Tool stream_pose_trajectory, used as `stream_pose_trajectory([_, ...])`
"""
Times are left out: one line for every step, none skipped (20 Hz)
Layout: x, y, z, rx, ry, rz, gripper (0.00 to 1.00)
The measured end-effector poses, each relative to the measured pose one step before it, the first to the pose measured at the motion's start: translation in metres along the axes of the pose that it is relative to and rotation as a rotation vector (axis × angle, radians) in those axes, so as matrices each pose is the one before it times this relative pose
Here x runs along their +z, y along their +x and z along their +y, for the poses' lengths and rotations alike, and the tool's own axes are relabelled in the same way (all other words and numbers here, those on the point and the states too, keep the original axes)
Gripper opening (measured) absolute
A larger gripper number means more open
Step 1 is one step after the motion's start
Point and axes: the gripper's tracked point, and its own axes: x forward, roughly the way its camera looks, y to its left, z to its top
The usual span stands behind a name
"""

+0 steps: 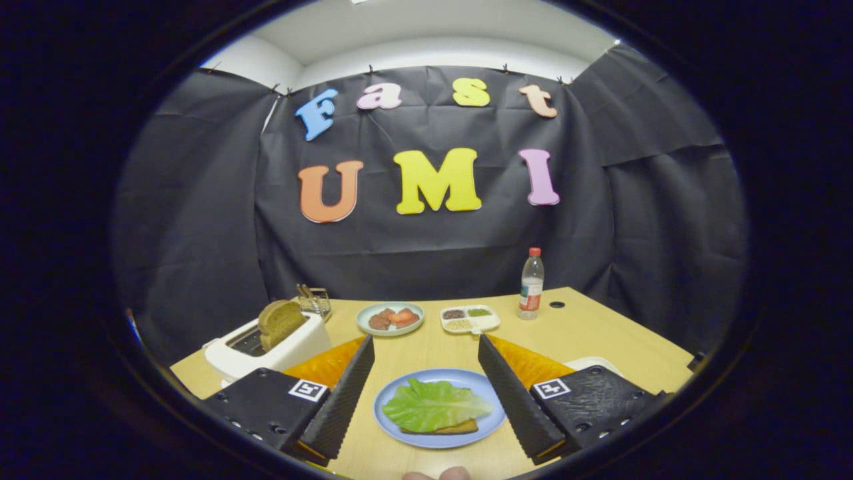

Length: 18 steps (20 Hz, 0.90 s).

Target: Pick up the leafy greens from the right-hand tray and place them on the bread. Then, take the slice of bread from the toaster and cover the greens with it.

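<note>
A light green lettuce leaf (433,404) lies on a brown slice of bread (448,427), whose edge peeks out beneath it, on a blue plate (400,393) between my fingers. My gripper (426,393) hangs open above the plate with nothing held between its fingertips. Beyond the left finger stands a white toaster (266,347) with a brown slice of bread (280,322) sticking up from its slot. A white tray edge (595,364) shows just past the right finger, mostly hidden by it.
At the back of the wooden table (426,353) sit a pale green plate of tomato and meat slices (390,318), a white divided dish of seeds (470,319), a water bottle (531,284) and a small wire rack (314,300). Fingertips of a hand (436,475) show nearest me.
</note>
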Motion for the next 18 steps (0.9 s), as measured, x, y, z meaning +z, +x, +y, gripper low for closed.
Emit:
stream_pose_trajectory([0.00479,-0.00222,0.00975,0.00825,-0.00325,-0.00660,0.96])
stream_pose_trajectory([0.00414,-0.00130,0.01263,0.01294,-0.00051,-0.00434,0.96])
stream_pose_trajectory([0.00381,-0.00005,0.01370,0.01205,-0.00310,-0.00274,0.96])
stream_pose_trajectory([0.00248,0.00208,0.01551,0.01526,-0.00424,-0.00206,0.96])
stream_pose_trajectory([0.00202,0.00239,0.01405,0.01155,-0.00472,-0.00056,0.96])
stream_pose_trajectory([-0.00020,0.00279,0.01440,0.01394,-0.00378,0.00177,0.96])
stream_pose_trajectory([0.00028,0.00411,0.01377,0.01337,-0.00385,0.00310,0.96])
stream_pose_trajectory([-0.00216,0.00552,0.01258,0.01034,-0.00408,0.00617,0.96])
stream_pose_trajectory([-0.00355,0.00571,0.01041,0.00760,-0.00076,0.00900,0.96])
stream_pose_trajectory([-0.00343,0.00563,0.00797,0.00208,-0.00443,0.00726,0.96])
stream_pose_trajectory([-0.00367,0.00686,0.00672,0.00069,-0.00291,0.00468,0.96])
stream_pose_trajectory([-0.00409,0.00555,0.00591,0.00102,0.00510,0.00613,0.96])
stream_pose_trajectory([-0.00484,0.00715,0.00596,-0.00013,0.00789,0.01188,0.96])
stream_pose_trajectory([-0.00826,0.00827,0.00488,-0.00008,0.01072,0.02692,0.96])
stream_pose_trajectory([-0.00755,0.00810,0.00442,0.00023,0.00922,0.02860,0.96])
stream_pose_trajectory([-0.00461,0.00850,0.00321,-0.00344,0.00415,0.02047,0.96])
stream_pose_trajectory([-0.00470,0.00879,0.00193,-0.00701,0.00637,0.02182,0.96])
stream_pose_trajectory([-0.00123,0.00686,0.00266,-0.00468,-0.00219,0.01044,0.96])
